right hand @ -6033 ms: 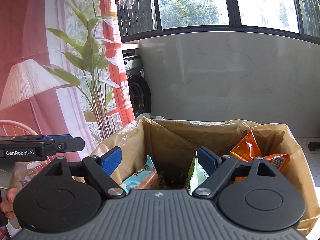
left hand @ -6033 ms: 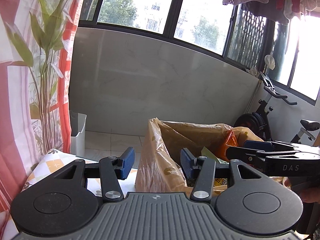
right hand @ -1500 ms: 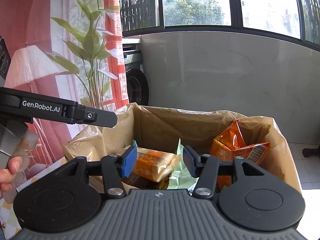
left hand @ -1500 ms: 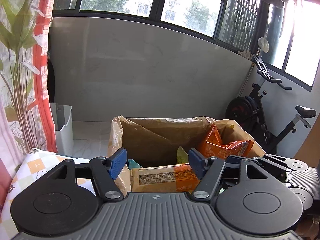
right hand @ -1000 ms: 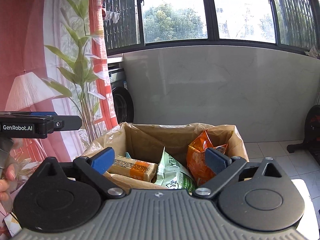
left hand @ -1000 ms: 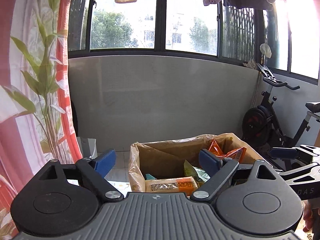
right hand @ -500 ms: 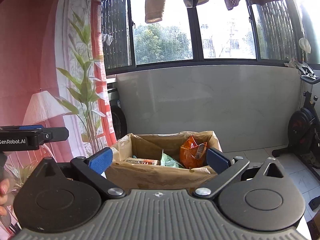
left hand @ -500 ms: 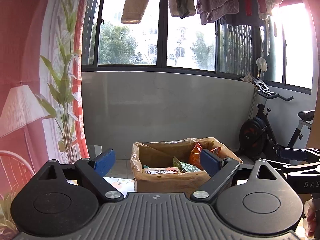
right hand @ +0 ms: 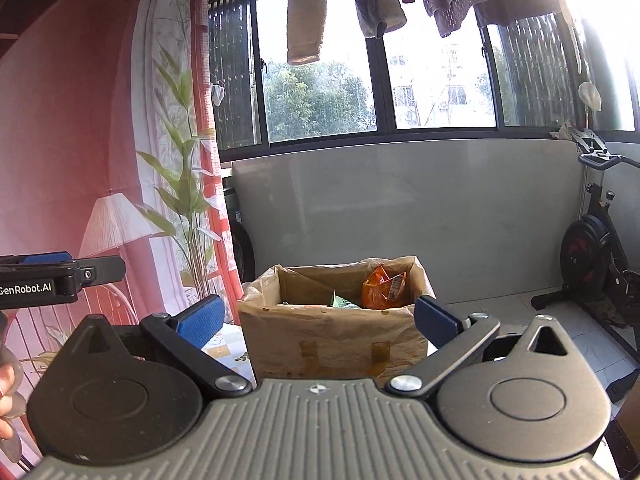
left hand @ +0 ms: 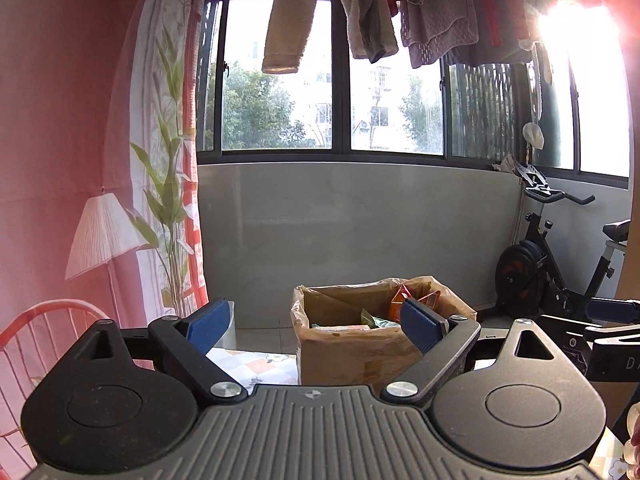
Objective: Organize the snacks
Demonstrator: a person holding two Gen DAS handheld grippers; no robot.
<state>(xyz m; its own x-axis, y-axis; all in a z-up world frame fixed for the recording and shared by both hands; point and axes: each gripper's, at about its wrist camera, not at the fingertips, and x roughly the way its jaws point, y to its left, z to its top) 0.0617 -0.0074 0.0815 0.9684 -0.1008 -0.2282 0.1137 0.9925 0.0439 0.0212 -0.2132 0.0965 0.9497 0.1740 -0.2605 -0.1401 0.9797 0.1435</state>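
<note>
Ahead of both pairs of jaws we look onto a wide balcony room: dark-framed windows [left hand: 336, 80] above a pale grey wall, laundry [left hand: 384, 12] hanging across the top, and a pink printed curtain [left hand: 80, 160] filling everything to the left of our left-hand fingers. Off to the right of the jaws, well apart from them, stands an exercise bike [right hand: 592, 256].

Next in size is the cardboard box [left hand: 352, 356], lined with a clear plastic bag. In the left wrist view it sits beyond the fingertips, between the two blue pads but nearer the right-hand one, whose tip overlaps its front corner in the picture without touching it. In the right wrist view the box [right hand: 332, 340] lies almost centred between the pads, farther out than the tips. It rests on a checked tablecloth [left hand: 256, 364] that shows just past the left-hand pad.

Inside the box we see the snacks: an orange packet [right hand: 382, 286] upright toward the right-hand pad's side, and a green packet [right hand: 340, 302] lower, nearer the middle.

Our left gripper [left hand: 316, 324] has its jaws spread wide with nothing between them; our right gripper [right hand: 318, 318] is likewise spread wide and empty. Neither touches the box. At the left edge of the right wrist view, part of a hand [right hand: 7, 392] shows.
</note>
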